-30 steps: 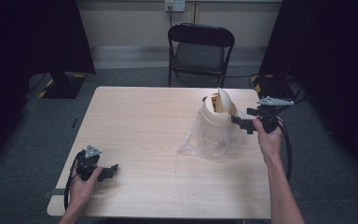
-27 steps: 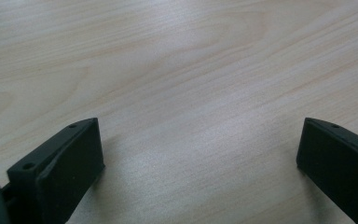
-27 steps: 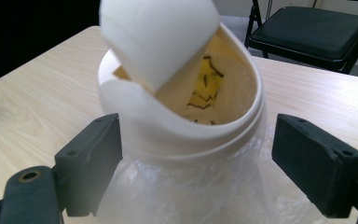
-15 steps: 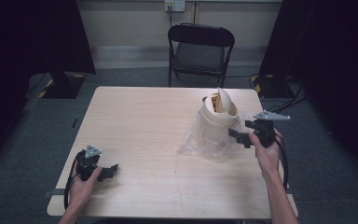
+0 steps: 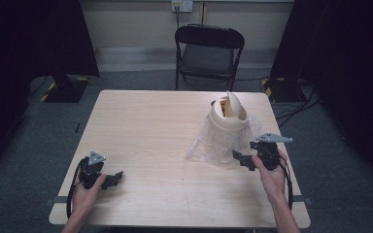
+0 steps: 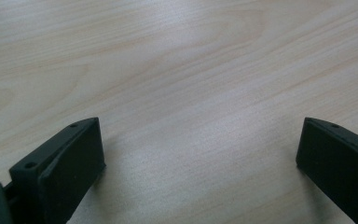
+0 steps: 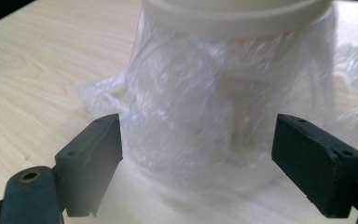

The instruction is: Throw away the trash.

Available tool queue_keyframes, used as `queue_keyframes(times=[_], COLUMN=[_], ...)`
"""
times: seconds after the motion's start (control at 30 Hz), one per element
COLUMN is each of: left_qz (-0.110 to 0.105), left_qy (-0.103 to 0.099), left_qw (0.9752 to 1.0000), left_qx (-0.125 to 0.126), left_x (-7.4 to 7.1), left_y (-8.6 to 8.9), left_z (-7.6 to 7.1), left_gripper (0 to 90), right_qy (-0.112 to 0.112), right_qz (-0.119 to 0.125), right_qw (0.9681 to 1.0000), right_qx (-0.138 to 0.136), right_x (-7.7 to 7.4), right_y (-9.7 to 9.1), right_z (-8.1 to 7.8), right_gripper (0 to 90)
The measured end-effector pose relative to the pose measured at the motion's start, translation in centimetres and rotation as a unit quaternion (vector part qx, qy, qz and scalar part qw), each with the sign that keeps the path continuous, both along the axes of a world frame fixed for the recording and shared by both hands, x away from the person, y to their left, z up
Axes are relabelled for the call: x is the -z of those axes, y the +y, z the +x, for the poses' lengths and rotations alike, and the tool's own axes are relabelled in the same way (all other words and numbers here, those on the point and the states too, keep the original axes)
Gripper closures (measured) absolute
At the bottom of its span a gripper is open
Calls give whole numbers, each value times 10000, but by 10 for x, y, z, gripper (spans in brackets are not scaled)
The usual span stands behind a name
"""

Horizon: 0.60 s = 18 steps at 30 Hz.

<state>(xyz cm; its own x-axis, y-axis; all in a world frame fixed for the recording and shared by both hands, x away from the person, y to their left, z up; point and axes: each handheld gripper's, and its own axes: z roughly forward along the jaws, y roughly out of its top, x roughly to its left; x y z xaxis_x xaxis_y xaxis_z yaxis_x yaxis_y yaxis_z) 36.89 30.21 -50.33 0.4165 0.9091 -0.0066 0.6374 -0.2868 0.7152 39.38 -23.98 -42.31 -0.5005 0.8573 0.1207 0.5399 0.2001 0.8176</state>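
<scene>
Right gripper pulled back from bagged bin | both jaws wide, empty | wood table, dark room

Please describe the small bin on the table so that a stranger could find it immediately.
On the wooden table, look at the far right part, before the black chair. There stands a cream bin with a tilted swing lid, with a clear plastic bag hanging around its sides, near the right gripper.

My spot: recording studio or lab. Black curtains around, lone desk, folding chair, floor cables, wall outlet.
</scene>
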Motion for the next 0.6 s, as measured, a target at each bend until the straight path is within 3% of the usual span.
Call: queue_keyframes(times=[0.6], left_qz=[-14], left_qy=[3], left_qw=[10000], left_qx=[-5], left_x=[0], left_y=[0], left_z=[-1], left_gripper=[2], right_qy=[458], right_qz=[-367], right_qw=[9983], right_qx=[-29], right_x=[49], right_y=[15], right_z=[-27], right_gripper=[157])
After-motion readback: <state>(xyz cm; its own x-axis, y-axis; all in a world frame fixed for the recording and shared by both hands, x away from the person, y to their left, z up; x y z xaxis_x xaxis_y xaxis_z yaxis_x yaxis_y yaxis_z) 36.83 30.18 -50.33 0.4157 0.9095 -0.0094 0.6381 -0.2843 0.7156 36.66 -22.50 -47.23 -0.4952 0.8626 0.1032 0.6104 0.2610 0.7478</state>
